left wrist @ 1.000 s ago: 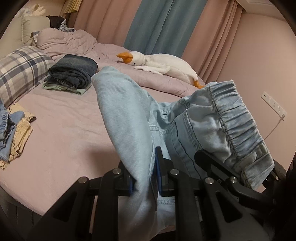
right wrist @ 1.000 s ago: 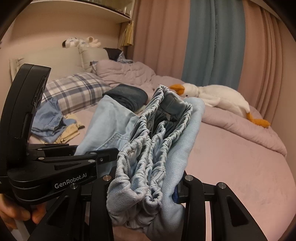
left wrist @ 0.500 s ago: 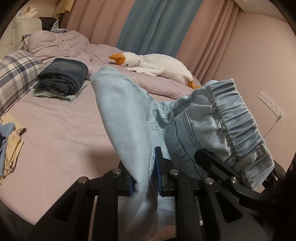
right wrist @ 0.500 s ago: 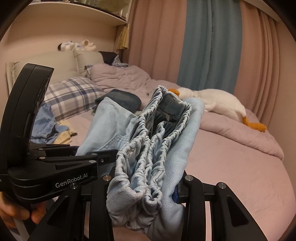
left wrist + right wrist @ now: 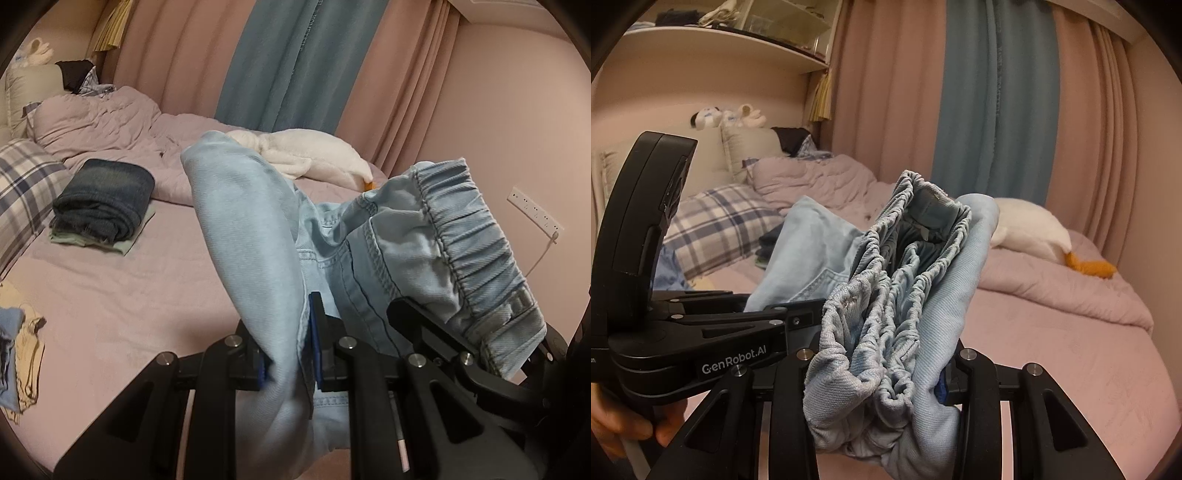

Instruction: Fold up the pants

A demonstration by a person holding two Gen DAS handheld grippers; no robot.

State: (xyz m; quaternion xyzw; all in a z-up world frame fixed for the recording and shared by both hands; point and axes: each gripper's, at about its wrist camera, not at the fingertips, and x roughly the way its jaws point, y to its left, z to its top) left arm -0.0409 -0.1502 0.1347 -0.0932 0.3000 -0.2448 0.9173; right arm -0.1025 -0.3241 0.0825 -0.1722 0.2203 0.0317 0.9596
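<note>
**Pants lifted in both grippers; fold not yet laid down**

While both grippers carry the garment clear of the bed, no finished fold of this pair can be confirmed. The light blue pants (image 5: 258, 236) are held in the air in the centre of both views, above the mauve bed sheet (image 5: 122, 295).

Left gripper (image 5: 286, 363): jaws nearly together, pinching a thin run of the pants' fabric at the lower centre of the left wrist view. A leg rises from the pinch toward the upper centre of the frame and droops below the jaws.

Right gripper (image 5: 882, 369): jaws part way closed, clamped on the bunched elastic waistband (image 5: 894, 295), which fills the gap between them at lower centre of the right wrist view. Several gathered layers lie together there, which suggests the waist has been doubled over, though I cannot tell how the layers are arranged.

Work judged done: garment picked up and gathered, waistband secured. A stack of folded dark jeans (image 5: 105, 201) lies at the left of the left wrist view, and unfolded clothes (image 5: 18, 354) sit at the lower left edge.

Work judged left: lay the pants on the sheet, square the legs, complete the folds, release.

A plush goose (image 5: 1030, 230) lies at right, well apart.
</note>
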